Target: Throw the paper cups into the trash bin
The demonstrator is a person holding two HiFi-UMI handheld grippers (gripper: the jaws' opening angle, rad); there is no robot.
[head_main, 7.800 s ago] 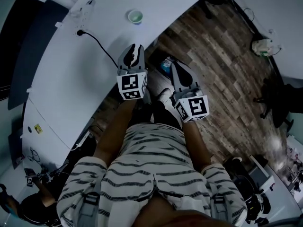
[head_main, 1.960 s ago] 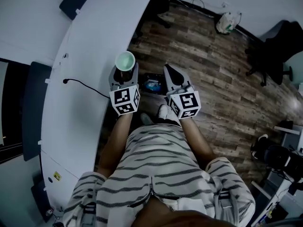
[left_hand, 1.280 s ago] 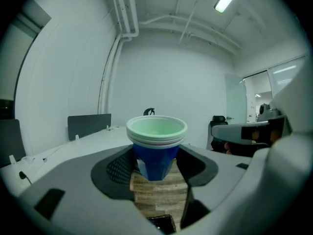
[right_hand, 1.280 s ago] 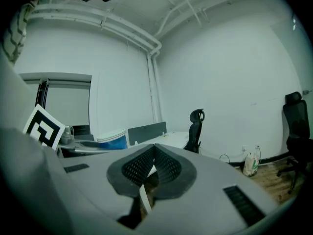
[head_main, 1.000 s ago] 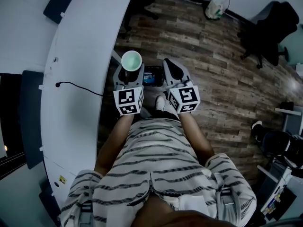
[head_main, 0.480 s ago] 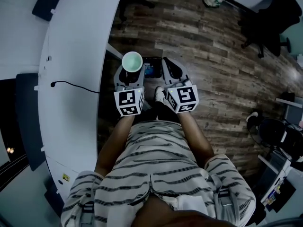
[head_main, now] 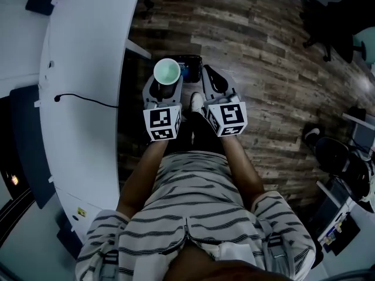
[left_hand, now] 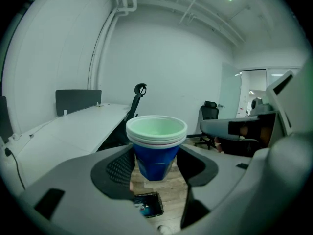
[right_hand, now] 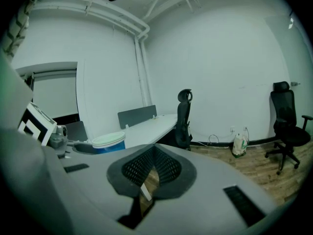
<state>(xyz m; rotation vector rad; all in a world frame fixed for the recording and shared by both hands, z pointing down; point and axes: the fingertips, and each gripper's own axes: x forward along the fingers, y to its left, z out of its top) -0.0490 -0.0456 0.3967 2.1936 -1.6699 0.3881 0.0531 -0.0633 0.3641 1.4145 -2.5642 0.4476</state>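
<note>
My left gripper point(left_hand: 155, 156) clamps stacked blue paper cups point(left_hand: 156, 131), count unclear; right gripper point(right_hand: 152, 153) closed, empty. Trash bin point(left_hand: 148, 204) contents unreadable.

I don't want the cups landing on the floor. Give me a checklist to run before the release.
1. Paper cups clamped in left gripper: ok, pads on both sides.
2. Cups upright: ok.
3. Trash bin open-topped, on the floor: ok.
4. Cups straight above bin: cannot tell; the head view shows the bin beside them, the left gripper view below them.
5. Right gripper out of the way: ok, shut, empty.
</note>
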